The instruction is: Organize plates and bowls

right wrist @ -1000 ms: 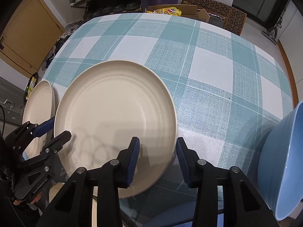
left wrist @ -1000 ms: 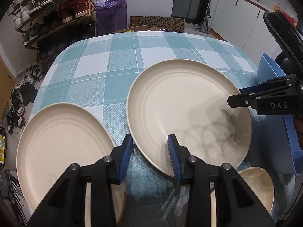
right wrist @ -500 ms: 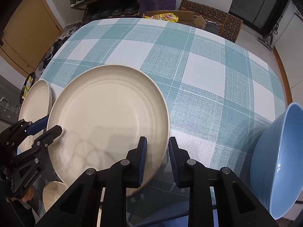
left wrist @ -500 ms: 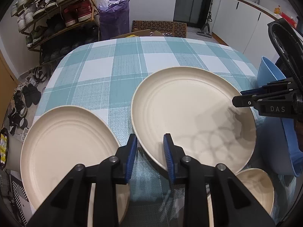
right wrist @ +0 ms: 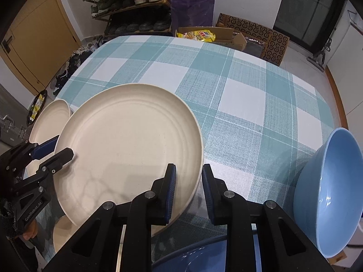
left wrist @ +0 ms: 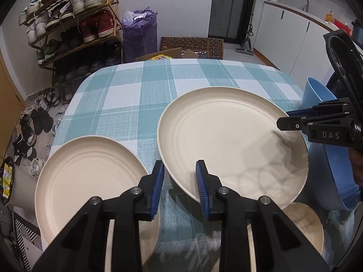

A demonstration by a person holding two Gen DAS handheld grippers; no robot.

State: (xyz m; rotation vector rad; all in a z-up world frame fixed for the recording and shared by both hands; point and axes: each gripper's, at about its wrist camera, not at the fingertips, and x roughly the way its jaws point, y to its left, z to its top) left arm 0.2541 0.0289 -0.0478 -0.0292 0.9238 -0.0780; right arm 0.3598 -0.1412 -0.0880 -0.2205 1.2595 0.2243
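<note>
A large cream plate (left wrist: 226, 140) (right wrist: 127, 140) hangs slightly tilted above the checked tablecloth (left wrist: 136, 95), held at two opposite rims. My left gripper (left wrist: 180, 188) is shut on its near-left rim, with the edge pinched between the blue pads; the right wrist view shows this gripper (right wrist: 63, 147) at the plate's left edge. My right gripper (right wrist: 189, 192) is shut on the plate's right rim and appears in the left wrist view (left wrist: 283, 117) at the far right edge. A second cream plate (left wrist: 86, 176) (right wrist: 52, 117) lies at the table's left corner.
A small cream bowl (left wrist: 304, 226) sits below the held plate. A blue bowl (right wrist: 329, 188) (left wrist: 317, 95) stands at the table's right edge, and another blue bowl (right wrist: 192, 258) is under my right gripper. A shoe rack (left wrist: 74, 22), purple bag (left wrist: 139, 34) and cardboard boxes (right wrist: 254, 38) stand beyond the table.
Both grippers' jaws have closed onto the large plate's rims. The plate has then risen a little off the cloth along with both grippers.
</note>
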